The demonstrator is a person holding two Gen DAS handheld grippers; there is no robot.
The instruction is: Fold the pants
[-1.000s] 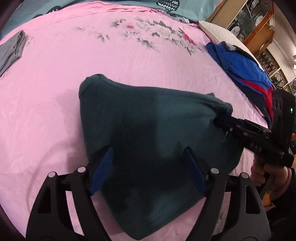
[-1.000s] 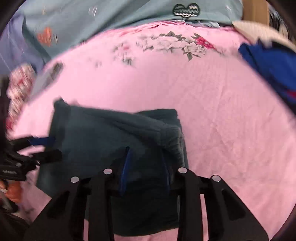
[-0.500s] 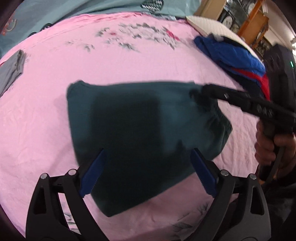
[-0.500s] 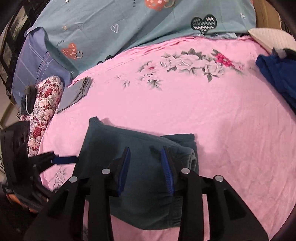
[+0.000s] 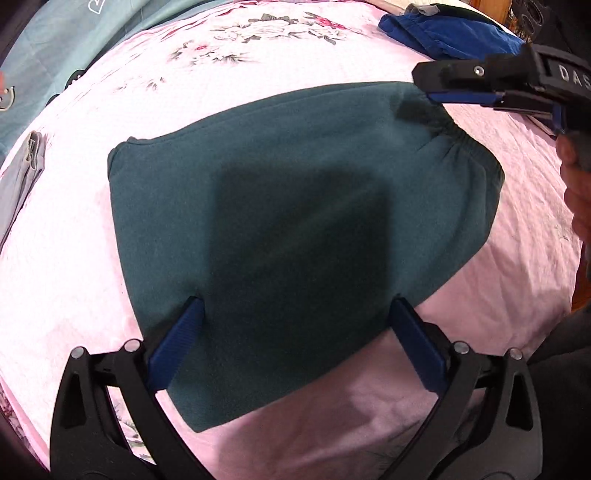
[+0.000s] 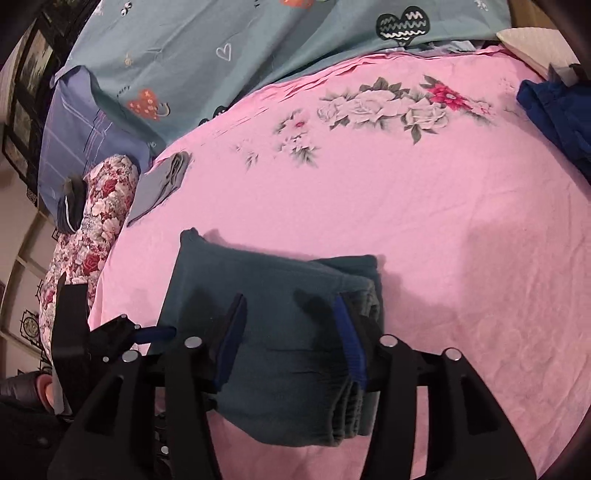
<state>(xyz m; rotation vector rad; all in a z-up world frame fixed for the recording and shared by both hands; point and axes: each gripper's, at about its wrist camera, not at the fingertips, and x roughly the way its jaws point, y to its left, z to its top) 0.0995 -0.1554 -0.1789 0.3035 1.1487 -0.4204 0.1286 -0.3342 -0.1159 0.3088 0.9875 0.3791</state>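
The dark green pants (image 5: 295, 206) lie folded into a thick bundle on the pink flowered bedsheet (image 5: 74, 258); they also show in the right wrist view (image 6: 280, 332), with the stacked waistband layers at the right edge. My left gripper (image 5: 295, 317) is open and empty, hovering above the near side of the bundle. My right gripper (image 6: 290, 314) is open and empty above the bundle's right end; it also shows in the left wrist view (image 5: 436, 85) above the gathered waistband.
A blue garment pile (image 5: 450, 33) lies at the far right of the bed. A folded grey cloth (image 6: 162, 184) lies at the left. A flowered pillow (image 6: 88, 229), a blue pillow and a teal patterned cover (image 6: 258, 44) sit behind.
My right gripper has opened, let go of the pants and lifted. My left gripper has drawn back and up. The pants have settled flat into a folded bundle.
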